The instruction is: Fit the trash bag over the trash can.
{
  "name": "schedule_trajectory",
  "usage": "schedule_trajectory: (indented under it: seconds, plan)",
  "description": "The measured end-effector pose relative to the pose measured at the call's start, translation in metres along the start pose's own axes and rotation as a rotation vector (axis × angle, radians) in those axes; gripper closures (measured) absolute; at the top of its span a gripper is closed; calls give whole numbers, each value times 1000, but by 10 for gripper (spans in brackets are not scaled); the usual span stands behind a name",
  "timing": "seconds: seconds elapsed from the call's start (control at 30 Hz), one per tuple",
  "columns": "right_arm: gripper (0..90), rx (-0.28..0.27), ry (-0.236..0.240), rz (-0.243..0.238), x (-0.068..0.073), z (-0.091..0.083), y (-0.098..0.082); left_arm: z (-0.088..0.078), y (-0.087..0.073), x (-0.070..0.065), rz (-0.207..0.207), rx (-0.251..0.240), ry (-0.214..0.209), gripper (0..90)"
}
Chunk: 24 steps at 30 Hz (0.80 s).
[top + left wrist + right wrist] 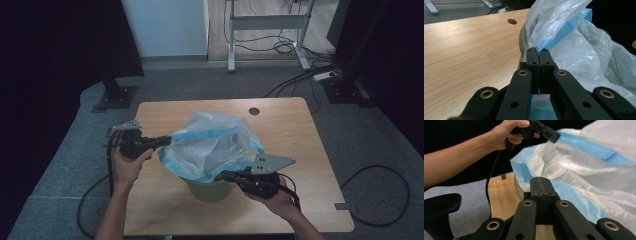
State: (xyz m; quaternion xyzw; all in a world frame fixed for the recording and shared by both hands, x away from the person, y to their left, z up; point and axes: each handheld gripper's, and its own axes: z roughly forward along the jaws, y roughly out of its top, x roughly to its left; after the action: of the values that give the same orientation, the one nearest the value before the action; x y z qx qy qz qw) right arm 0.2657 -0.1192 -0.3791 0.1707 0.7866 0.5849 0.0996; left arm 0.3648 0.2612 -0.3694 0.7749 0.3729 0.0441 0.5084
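A clear plastic bag with a blue band at its mouth billows over a small green bin near the middle of the wooden table. My left gripper is shut on the bag's blue rim at the left side. In the left gripper view the closed jaws pinch the bag beside the bin's rim. My right gripper is shut on the bag's front edge, just above the bin. The right gripper view shows its tips against the blue band, with the left gripper holding the far rim higher up.
A round cable hole lies in the table's far side. Cables trail over the grey floor on both sides. A white desk frame stands beyond the table. A black chair armrest sits low to the left in the right gripper view.
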Motion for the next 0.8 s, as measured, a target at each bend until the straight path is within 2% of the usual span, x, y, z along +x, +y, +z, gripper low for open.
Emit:
schedule_trajectory:
  seconds: [0.07,0.2,0.27,0.43,0.53,0.63,0.67,0.73,0.8]
  plan:
    - [621,-14,-15,-19,3,-1,4,1,0,0,-2,-2,-6,888]
    - [493,3,20,-63,8,3,15,2,1,-1,1,7,-6,888]
    - [472,31,25,-99,11,8,23,2,1,-1,-2,7,-7,888]
    - [461,69,65,-108,5,18,32,1,1,-1,-3,5,-7,888]
    - [489,107,92,-104,1,27,31,1,1,-2,-3,6,-9,888]
    - [642,136,113,-99,-2,34,26,1,2,-2,-3,6,-10,886]
    - [746,141,114,-94,-2,35,25,1,2,-2,-2,6,-10,886]
    - [864,148,122,-86,-2,35,23,0,2,-2,-2,6,-10,885]
    - [890,132,158,-79,0,34,22,0,2,-2,-1,7,-12,887]
